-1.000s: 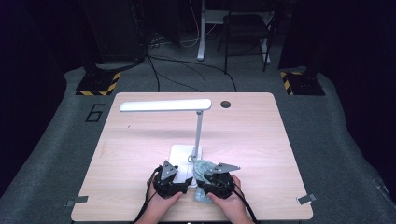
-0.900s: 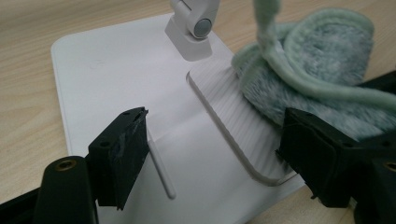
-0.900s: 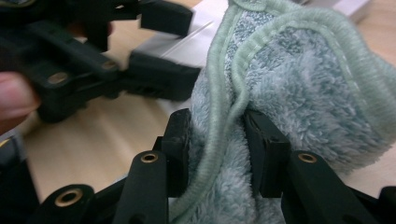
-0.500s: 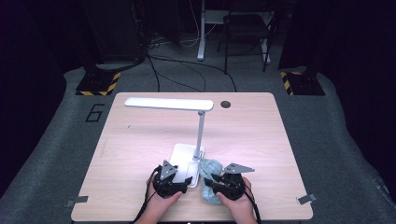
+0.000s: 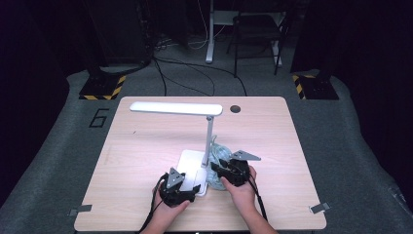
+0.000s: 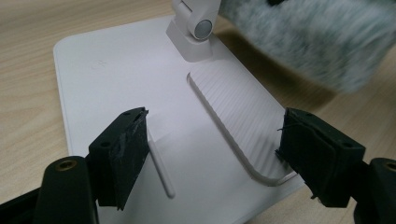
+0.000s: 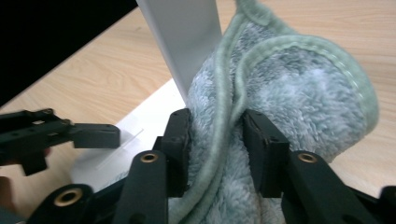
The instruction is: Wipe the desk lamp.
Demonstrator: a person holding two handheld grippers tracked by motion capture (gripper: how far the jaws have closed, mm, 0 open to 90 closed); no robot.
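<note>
Near edge first: my left gripper [image 5: 179, 187] sits just inside the table's [image 5: 146, 146] front edge, jaws spread wide w/ nothing between them, hovering over the near part of the lamp base [image 6: 140, 84]. In the left gripper view the base's white plate runs under both jaws; its ribbed panel ends close to the base's rt edge.

Right gripper [image 5: 233, 171] is a bit farther in, just rt of the base, clenched on a fold of the grey-green towel [image 7: 289, 102]. Towel is bunched against the lamp post [image 7: 187, 42], touching it, partly over the base's rt side.

Beyond: lamp head [image 5: 175, 108] spans leftward above mid-table. Open wood to the left, right and back of the lamp. Small round hole [image 5: 235, 108] near the far edge. Floor past that is dark, w/ cables [image 5: 195, 73].
</note>
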